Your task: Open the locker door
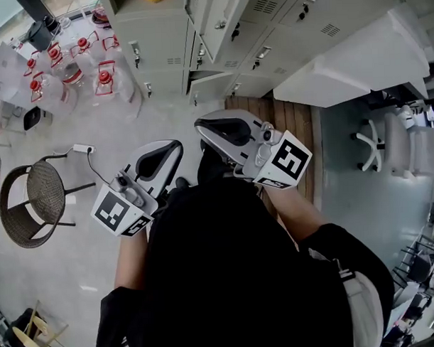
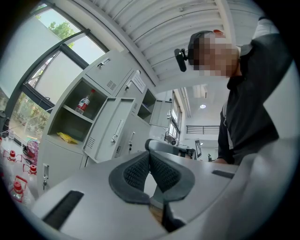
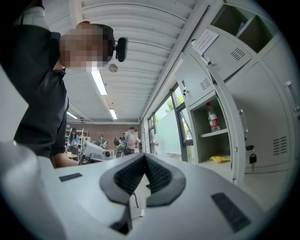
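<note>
Left tool (image 1: 158, 160) and right tool (image 1: 226, 130), head view: both held low at the body, well apart from lockers (image 1: 283, 32); a closed locker door (image 1: 159, 39) w/ latch handle (image 1: 134, 52) is ahead-left. Left gripper view: left tool (image 2: 150, 154) jaws together at tips, nothing btwn; ajar door (image 2: 110, 129) beside a compartment w/ bottle (image 2: 84, 103). Right gripper view: right tool (image 3: 144, 157) jaws likewise together, empty. Est. handling: sheet-metal door, stiff, light, hinge-swung; painted face likely slippery. Grip at the latch handle, not the flat panel.
</note>
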The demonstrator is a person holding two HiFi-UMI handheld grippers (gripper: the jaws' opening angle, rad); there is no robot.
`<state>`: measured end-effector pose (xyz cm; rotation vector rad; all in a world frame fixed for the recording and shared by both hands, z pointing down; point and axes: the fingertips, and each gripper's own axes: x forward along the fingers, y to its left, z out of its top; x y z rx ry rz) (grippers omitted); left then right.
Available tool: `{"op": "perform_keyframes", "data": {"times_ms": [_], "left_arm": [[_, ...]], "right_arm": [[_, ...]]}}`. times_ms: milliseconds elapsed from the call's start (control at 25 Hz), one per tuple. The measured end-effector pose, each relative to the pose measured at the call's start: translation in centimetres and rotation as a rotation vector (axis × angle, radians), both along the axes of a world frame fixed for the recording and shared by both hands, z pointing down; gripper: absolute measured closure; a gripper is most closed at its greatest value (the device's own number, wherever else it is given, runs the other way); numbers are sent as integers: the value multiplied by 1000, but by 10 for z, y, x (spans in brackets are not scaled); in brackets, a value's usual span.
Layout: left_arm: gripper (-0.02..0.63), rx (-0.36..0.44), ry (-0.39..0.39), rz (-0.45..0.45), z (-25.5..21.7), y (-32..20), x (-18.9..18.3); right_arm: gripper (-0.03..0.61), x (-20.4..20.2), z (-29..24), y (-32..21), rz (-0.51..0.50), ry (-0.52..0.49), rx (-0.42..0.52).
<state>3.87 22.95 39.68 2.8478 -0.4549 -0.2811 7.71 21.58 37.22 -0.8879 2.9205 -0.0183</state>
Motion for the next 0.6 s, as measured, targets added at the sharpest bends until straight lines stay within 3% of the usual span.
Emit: {"op": "perform_keyframes", "data": {"times_ms": [600], "left_arm": [[598,-11,-14,62,8,15,20]], "right_arm": [[566,25,10,14,53,-26,-33]]}}
